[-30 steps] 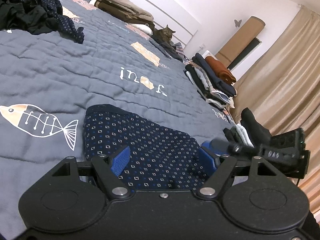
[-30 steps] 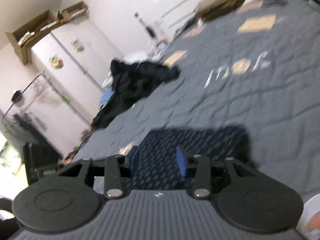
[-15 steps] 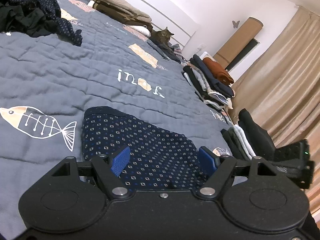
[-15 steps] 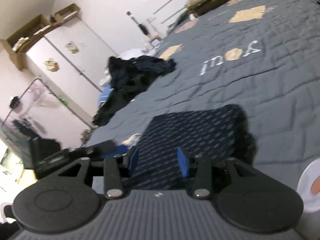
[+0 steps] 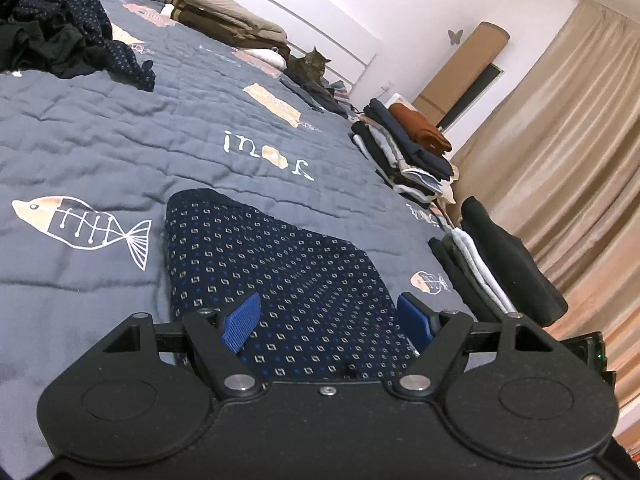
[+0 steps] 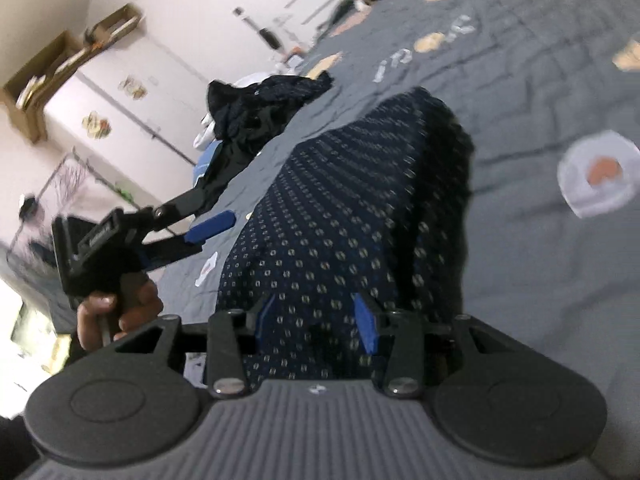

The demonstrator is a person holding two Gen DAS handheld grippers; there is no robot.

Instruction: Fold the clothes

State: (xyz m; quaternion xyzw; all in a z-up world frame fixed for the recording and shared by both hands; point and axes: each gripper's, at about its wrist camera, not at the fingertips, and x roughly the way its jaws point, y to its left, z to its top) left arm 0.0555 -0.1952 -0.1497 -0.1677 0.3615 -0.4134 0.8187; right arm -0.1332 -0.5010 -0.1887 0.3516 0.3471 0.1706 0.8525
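The left gripper (image 5: pixel 328 320) hangs with its blue pads wide apart and empty over the near end of the folded dark-blue patterned garment (image 5: pixel 276 268). The right gripper (image 6: pixel 316 322) stands partly open above the same cloth, gripping nothing. The garment lies flat on the grey quilted bedspread (image 5: pixel 100 140), near its front edge, its long axis running away toward the headboard. Beyond, folded stacks (image 5: pixel 408 152) line the right edge, and a loose dark heap (image 5: pixel 60 36) fills the far left corner
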